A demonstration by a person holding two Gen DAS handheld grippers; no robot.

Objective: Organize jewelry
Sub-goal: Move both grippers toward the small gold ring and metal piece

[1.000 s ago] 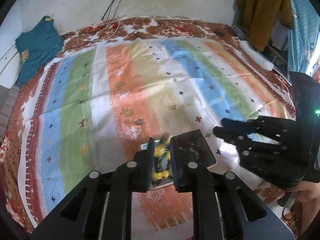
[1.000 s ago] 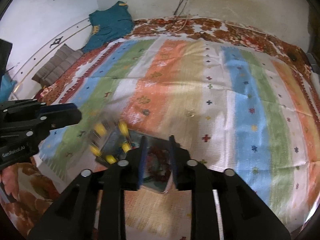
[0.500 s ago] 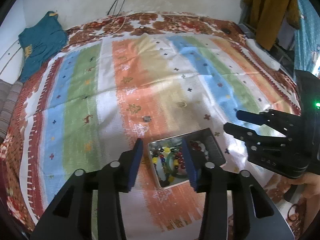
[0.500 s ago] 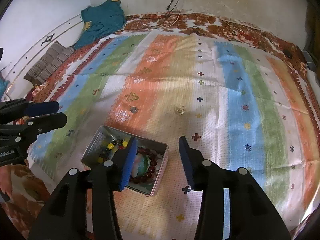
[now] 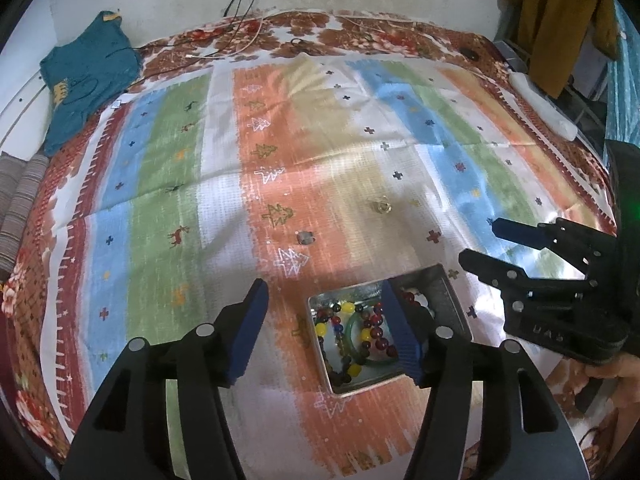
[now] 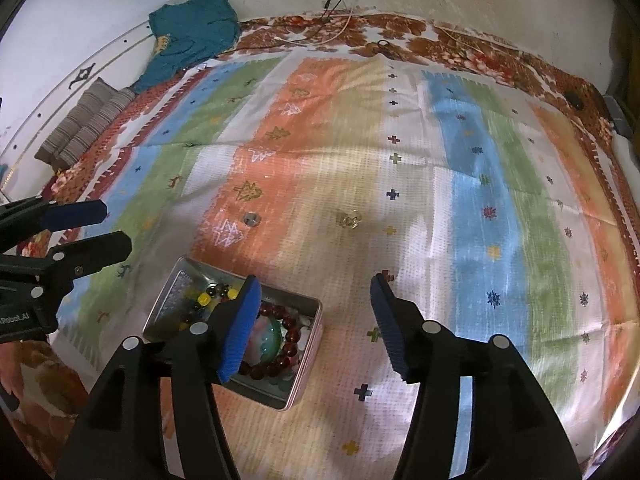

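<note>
An open metal tin (image 5: 448,292) (image 6: 176,292) sits on the striped cloth. It holds a yellow-beaded bracelet (image 5: 352,368) (image 6: 202,300), a dark red bead bracelet (image 6: 286,344) and a green bangle (image 5: 354,332) (image 6: 272,336). A small silver ring (image 5: 306,237) (image 6: 251,218) and a small gold piece (image 5: 382,205) (image 6: 351,219) lie loose on the cloth beyond the tin. My left gripper (image 5: 324,328) is open and empty above the tin's left side. My right gripper (image 6: 316,320) is open and empty, just right of the tin.
A teal garment (image 5: 86,76) lies at the far left edge of the bed. Cables (image 5: 240,36) run along the far edge by the wall. A white bar-shaped object (image 5: 544,108) lies at the right edge. Striped cushions (image 6: 84,124) lie on the floor at left.
My left gripper opened and let the yellow-beaded bracelet drop into the tin. My right gripper opened too. Both grippers pulled back and up from the tin.
</note>
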